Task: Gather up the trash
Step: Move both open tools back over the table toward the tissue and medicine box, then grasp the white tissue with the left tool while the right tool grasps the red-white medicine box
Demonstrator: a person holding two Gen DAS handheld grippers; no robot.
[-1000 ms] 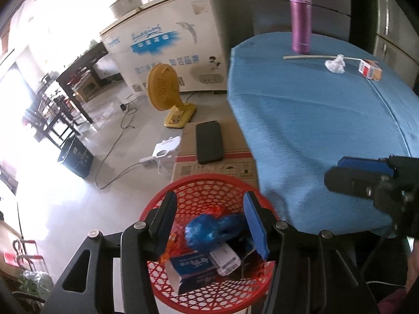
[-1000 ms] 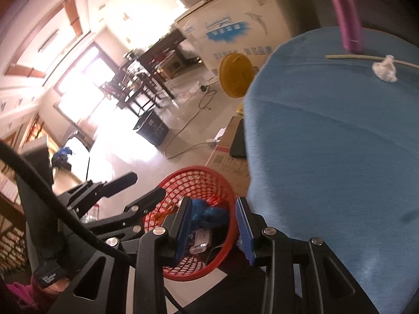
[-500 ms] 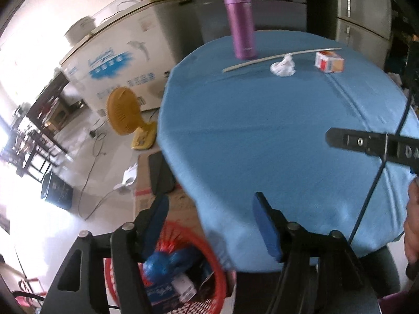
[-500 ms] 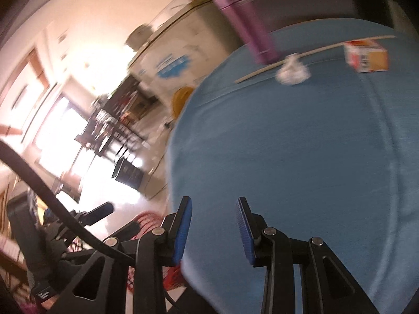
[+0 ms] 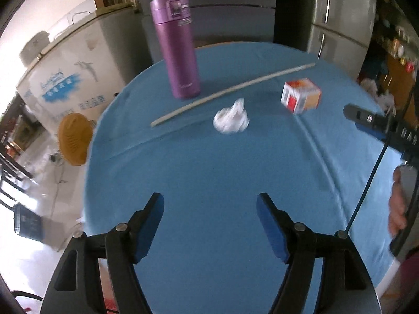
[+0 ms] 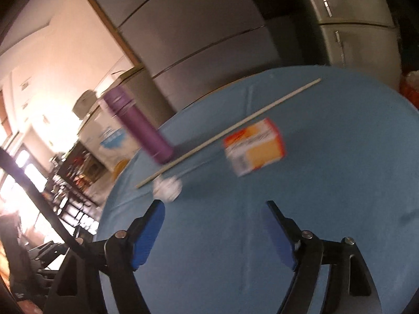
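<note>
Bare blue tablecloth (image 5: 199, 172) ahead of both spread grippers; farther on, crumpled tissue (image 5: 231, 118), orange carton (image 5: 301, 96), long stick (image 5: 230, 91), purple flask (image 5: 176, 44) crowding the far edge.

A purple flask (image 5: 176, 44) stands upright on the blue worktop (image 5: 209, 172), beside it a chest freezer (image 5: 70, 78) with a yellow fan (image 5: 74, 138) on the floor before it, and 1 grey fridge (image 5: 340, 15) behind the worktop.

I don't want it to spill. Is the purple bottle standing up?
Yes, the purple bottle stands upright on the blue table, lid on top.
</note>
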